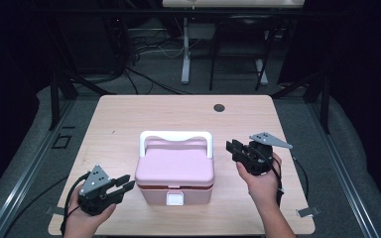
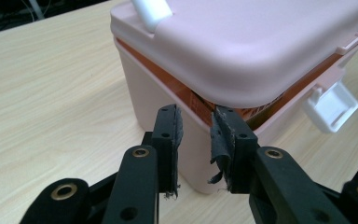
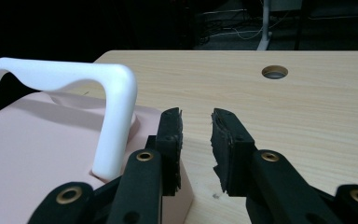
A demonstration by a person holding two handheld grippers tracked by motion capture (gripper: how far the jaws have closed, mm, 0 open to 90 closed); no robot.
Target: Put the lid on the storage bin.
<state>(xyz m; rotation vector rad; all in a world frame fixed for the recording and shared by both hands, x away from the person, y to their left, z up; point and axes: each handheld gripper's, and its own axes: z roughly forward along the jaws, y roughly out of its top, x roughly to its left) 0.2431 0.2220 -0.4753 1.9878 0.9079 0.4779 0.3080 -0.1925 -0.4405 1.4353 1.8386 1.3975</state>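
Pink lidded storage box point(image 1: 174, 171) with white carry handle point(image 1: 175, 137) raised upright and white front latch point(image 1: 175, 199), standing near the front middle of a light wood table point(image 1: 129, 114); lid sits slightly lifted at one corner, orange contents showing in the gap in the left gripper view. Left gripper point(image 1: 124, 186), held in the person's left hand point(image 1: 87, 218), sits just beside the box's left front corner, jaws parted, nothing between them. Right gripper point(image 1: 234, 148), in the right hand point(image 1: 262, 181), is raised beside the handle's right end, jaws parted and empty. Round cable hole point(image 1: 219, 107) at the table's far side. Beyond: dark floor, cables point(image 1: 144, 47), white table leg point(image 1: 185, 49).
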